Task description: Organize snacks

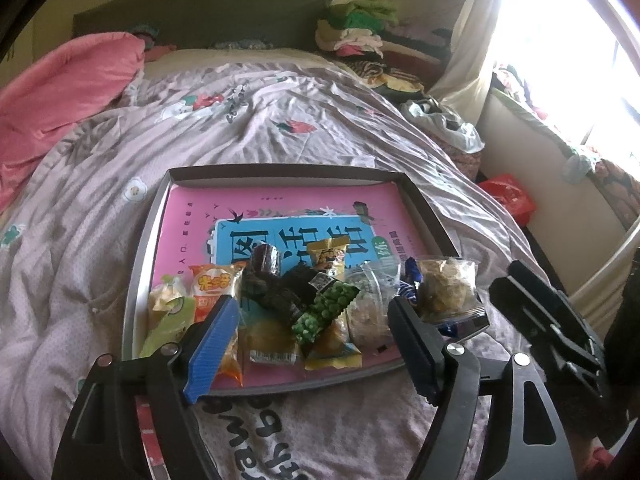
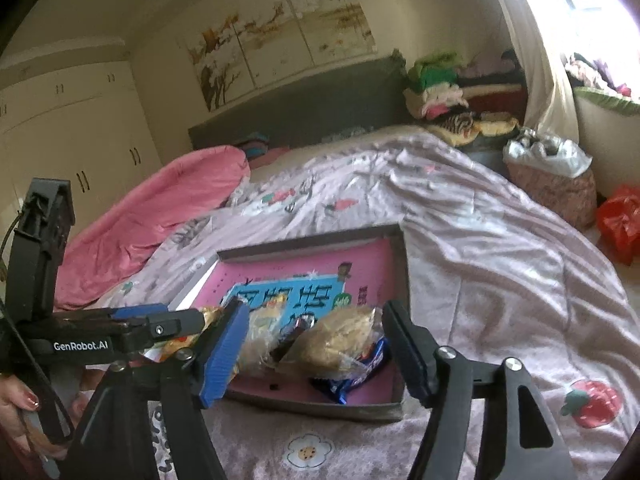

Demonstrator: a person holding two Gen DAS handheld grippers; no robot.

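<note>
A shallow grey tray (image 1: 154,216) with a pink and blue lining lies on the bed. Several snack packets are heaped at its near end: an orange packet (image 1: 212,284), a green pea packet (image 1: 326,312), dark wrapped rolls (image 1: 266,276) and a clear bag of brown pastry (image 1: 446,286). My left gripper (image 1: 312,340) is open and empty, just above the near end of the heap. My right gripper (image 2: 316,354) is open and empty, with the pastry bag (image 2: 340,340) and a blue wrapper (image 2: 356,380) between its fingers' line of sight. The tray also shows in the right wrist view (image 2: 402,280).
The bed has a wrinkled lilac quilt (image 1: 260,128) and a pink duvet (image 1: 52,108) on the left. Folded clothes (image 1: 356,32) pile at the headboard. A basket with a plastic bag (image 2: 548,172) and a red bag (image 2: 620,220) stand on the right by the window.
</note>
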